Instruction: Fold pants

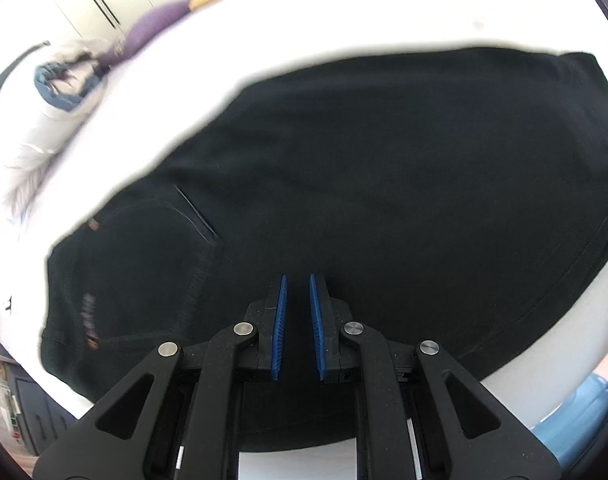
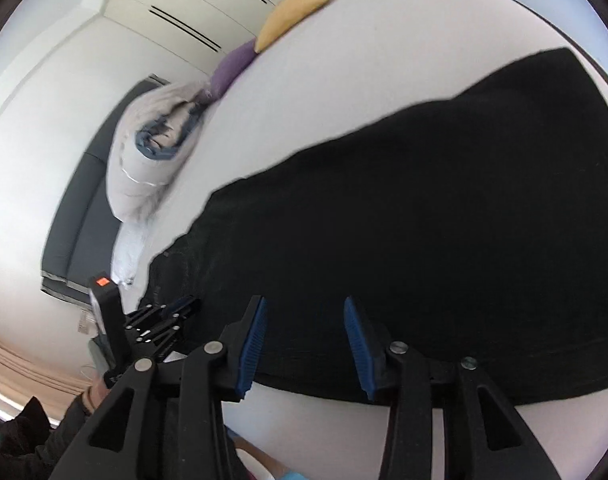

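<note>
Black pants point(image 1: 343, 160) lie spread flat on a white bed point(image 1: 383, 12), with a back pocket and small rivets showing at the left end. My left gripper point(image 1: 298, 280) hovers low over their near edge. Its blue pads are almost together, and I cannot make out any cloth pinched between them. The right wrist view shows the pants point(image 2: 423, 220) running up to the right. There my right gripper point(image 2: 305, 304) stands open over the near hem with only flat cloth below it. The left gripper point(image 2: 180, 306) appears at the pants' left end.
A rolled grey-white duvet with a blue lining point(image 1: 64, 88) lies at the bed's far left. Behind it are a purple cushion point(image 1: 156, 24) and a yellow cushion point(image 2: 296, 12). White wardrobe doors point(image 2: 184, 8) stand beyond. A dark sleeve point(image 2: 44, 432) shows at the lower left.
</note>
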